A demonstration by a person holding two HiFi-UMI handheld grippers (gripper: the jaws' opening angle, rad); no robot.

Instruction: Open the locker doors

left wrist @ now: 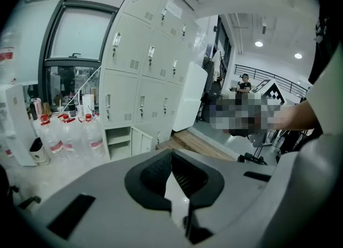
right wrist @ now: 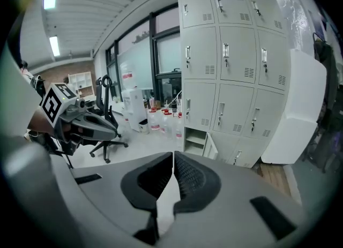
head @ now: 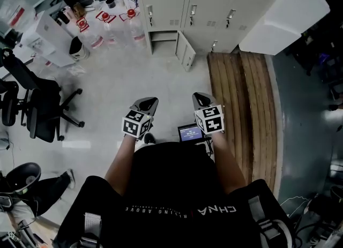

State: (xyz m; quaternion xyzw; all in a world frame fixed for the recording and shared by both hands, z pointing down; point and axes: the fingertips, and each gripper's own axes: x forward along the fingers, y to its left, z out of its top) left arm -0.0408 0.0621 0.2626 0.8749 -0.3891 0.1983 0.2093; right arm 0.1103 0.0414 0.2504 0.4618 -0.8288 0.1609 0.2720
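Observation:
The bank of pale grey lockers [head: 214,6] stands across the floor from me, several steps away. Its bottom left compartment [head: 163,42] is open, its small door [head: 186,53] swung out to the right; the other doors are closed. The left gripper [head: 148,101] and the right gripper [head: 199,98] are held side by side in front of the person's body, far from the lockers. In the left gripper view the left gripper [left wrist: 171,153] is shut and empty, the lockers [left wrist: 144,65] far ahead. In the right gripper view the right gripper [right wrist: 173,156] is also shut and empty, facing the open door [right wrist: 212,146].
Several large water bottles [head: 115,30] stand left of the lockers. A black office chair [head: 37,102] is at the left. Wooden planks [head: 241,102] lie on the floor at the right, and a big white panel [head: 284,19] leans against the lockers.

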